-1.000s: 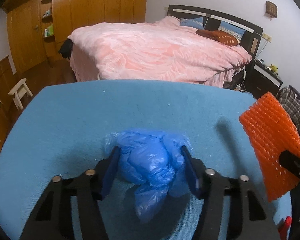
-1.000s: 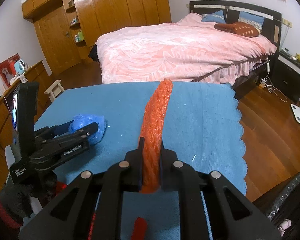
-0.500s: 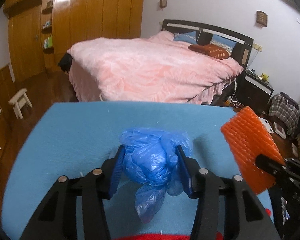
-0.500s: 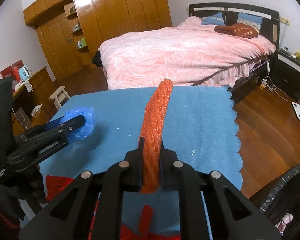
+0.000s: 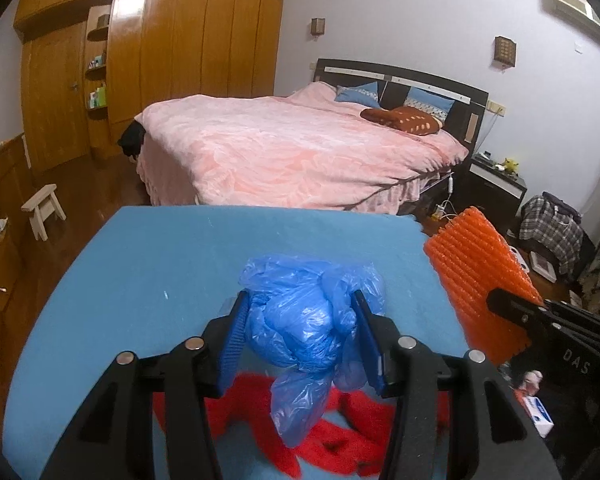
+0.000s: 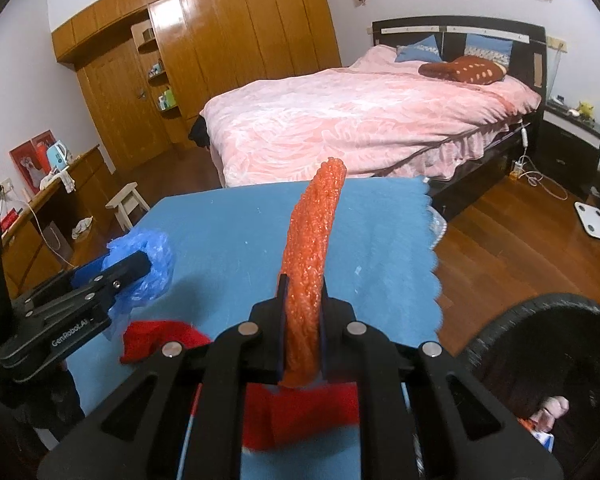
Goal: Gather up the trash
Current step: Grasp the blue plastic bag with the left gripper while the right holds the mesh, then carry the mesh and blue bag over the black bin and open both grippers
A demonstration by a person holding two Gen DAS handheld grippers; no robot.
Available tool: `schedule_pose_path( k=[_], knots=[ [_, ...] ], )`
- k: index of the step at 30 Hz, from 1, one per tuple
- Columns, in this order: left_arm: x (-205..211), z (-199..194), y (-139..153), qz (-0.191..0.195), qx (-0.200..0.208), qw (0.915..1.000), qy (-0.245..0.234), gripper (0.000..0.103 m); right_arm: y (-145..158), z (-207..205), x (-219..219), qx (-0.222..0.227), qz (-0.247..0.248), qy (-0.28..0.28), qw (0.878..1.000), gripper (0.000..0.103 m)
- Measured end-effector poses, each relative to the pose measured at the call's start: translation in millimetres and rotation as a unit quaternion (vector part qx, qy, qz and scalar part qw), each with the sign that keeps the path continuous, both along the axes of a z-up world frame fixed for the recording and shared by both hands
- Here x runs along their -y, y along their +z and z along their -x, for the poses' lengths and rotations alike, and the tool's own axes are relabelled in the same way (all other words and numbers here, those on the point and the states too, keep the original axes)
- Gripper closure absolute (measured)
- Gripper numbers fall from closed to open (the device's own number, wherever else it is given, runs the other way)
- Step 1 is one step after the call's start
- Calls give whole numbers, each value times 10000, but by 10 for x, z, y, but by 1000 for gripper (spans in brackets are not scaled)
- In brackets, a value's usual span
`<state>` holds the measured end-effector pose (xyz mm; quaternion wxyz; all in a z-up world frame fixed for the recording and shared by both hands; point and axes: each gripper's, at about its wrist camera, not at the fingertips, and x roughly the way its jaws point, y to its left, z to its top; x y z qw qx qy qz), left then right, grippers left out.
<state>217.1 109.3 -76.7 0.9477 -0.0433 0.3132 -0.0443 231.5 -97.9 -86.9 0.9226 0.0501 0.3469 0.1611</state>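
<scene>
Above the near half of the blue-covered counter [image 5: 148,264], the left gripper [image 5: 300,332] is pinching a crumpled blue plastic bag [image 5: 304,320] between its two fingers [image 5: 232,336], which have just been closing a little further onto it; the blue pads are pressing into both sides of the bundle and a loose tail of plastic is hanging down below them. From the right wrist view the same gripper [image 6: 128,268] is showing at the left edge, with the bag [image 6: 152,264] bulging past its tip, clear of the cloth.

To the right, the right gripper [image 6: 300,312] is holding an orange foam net [image 6: 312,248] with its fingers [image 6: 280,320] pressed tightly together on the net's lower end, so the sleeve is standing upright and curving away toward the far side. In the left wrist view this net [image 5: 476,276] is appearing as a broad ribbed orange panel off the counter's right edge, with the right gripper's [image 5: 512,304] black tip clamped on its near edge.

Beneath both grippers a red cloth [image 5: 340,440] is lying on the near part of the counter. At the near right, below counter level, a black-lined trash bin [image 6: 548,360] is sitting open with some scraps inside. Beyond the counter a bed with a pink cover [image 6: 360,120] is filling the middle of the room, and wooden wardrobes [image 6: 220,48] are lining the far left wall.
</scene>
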Motion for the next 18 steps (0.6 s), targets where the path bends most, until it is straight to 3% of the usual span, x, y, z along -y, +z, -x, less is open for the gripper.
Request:
schedule_pose_path(
  k=[12,18],
  knots=[
    [408,662,118,-64,255,9996,-131,53,180,770,438,54,244,-44,9997,92],
    [707,818,173,31,285,9985,-476,53,193,1023,747,6,246,-272,9993,92]
  ],
)
